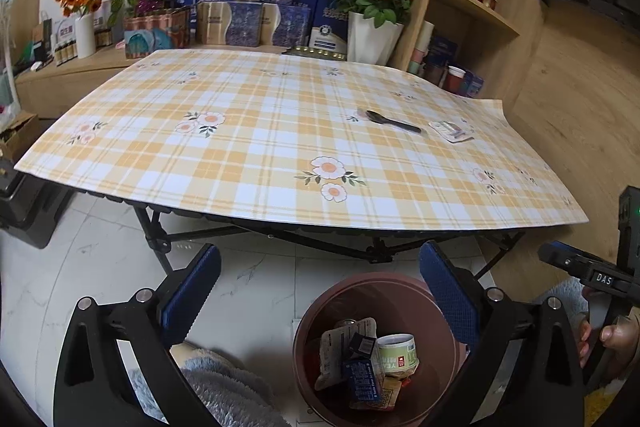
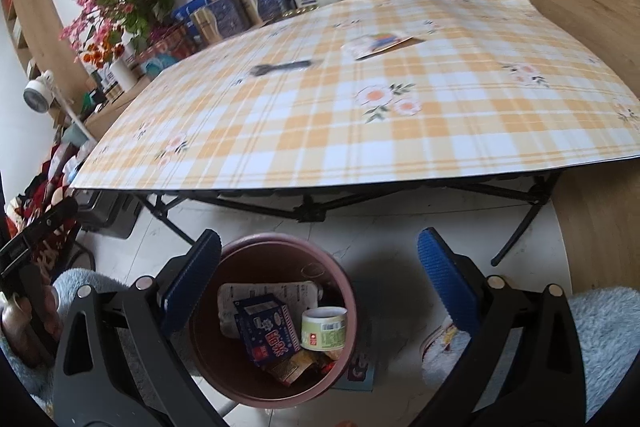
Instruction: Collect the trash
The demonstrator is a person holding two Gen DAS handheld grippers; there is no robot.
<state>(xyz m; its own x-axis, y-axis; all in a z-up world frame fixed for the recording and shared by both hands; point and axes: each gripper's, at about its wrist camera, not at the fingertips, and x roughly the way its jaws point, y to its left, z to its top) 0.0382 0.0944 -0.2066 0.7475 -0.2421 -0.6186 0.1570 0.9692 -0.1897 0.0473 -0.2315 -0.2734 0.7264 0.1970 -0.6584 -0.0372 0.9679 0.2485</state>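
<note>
A brown round bin (image 1: 308,311) stands on the white floor in front of the table. Inside lie a blue carton (image 1: 360,375), a green-labelled cup (image 1: 398,351) and a white packet (image 1: 344,337). My left gripper (image 1: 320,291) hangs open and empty above the bin. In the right wrist view, my right gripper (image 2: 320,267) is also wide open and empty over the bin (image 2: 280,241), with the carton (image 2: 268,327) and cup (image 2: 324,327) below. On the checked tablecloth lie a black spoon (image 1: 394,123) and a flat wrapper (image 1: 450,131), both blurred in the right wrist view: spoon (image 2: 280,68), wrapper (image 2: 380,45).
The folding table (image 1: 260,147) has black crossed legs (image 2: 308,213) just behind the bin. Flower pots, boxes and wooden shelves (image 1: 472,7) crowd the far side. A hand (image 1: 616,339) and fluffy grey-blue fabric (image 1: 224,387) are close by. Printed paper (image 2: 360,371) lies on the floor beside the bin.
</note>
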